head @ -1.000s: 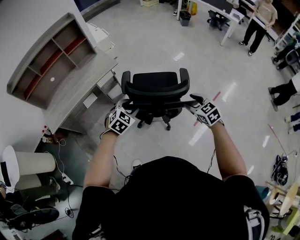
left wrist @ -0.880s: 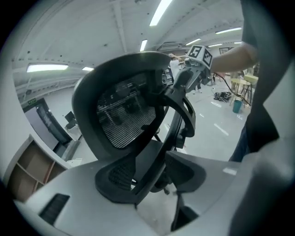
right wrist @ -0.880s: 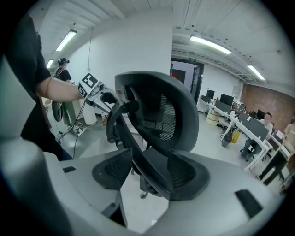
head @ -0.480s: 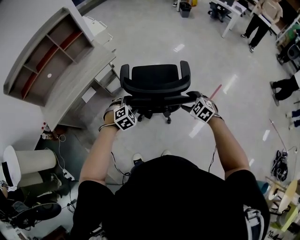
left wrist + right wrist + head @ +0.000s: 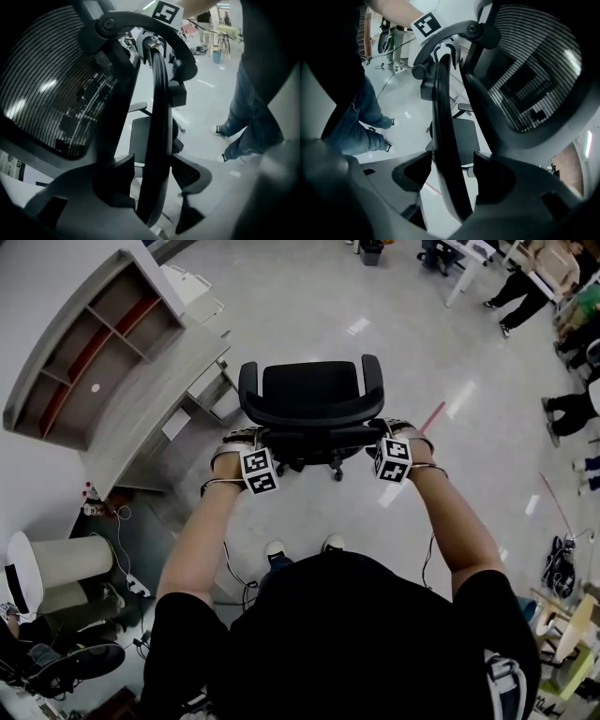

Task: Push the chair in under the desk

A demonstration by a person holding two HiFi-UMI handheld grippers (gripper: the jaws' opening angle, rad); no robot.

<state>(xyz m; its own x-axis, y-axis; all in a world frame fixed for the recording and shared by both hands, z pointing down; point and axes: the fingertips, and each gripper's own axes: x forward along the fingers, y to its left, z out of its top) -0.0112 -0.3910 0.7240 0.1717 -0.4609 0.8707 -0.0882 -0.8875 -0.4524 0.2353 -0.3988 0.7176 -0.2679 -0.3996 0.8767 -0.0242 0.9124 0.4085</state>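
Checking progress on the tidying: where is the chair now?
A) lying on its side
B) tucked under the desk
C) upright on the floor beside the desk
C: the head view shows the chair upright on the floor, with the desk beside it, not over it.

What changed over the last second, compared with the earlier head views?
The left tool and right tool moved inward behind the chair back. The left tool's jaws are opening and the right's stand wider, each with the back's frame bar between them. The person's feet came forward. Chair still out near the desk, not under it.
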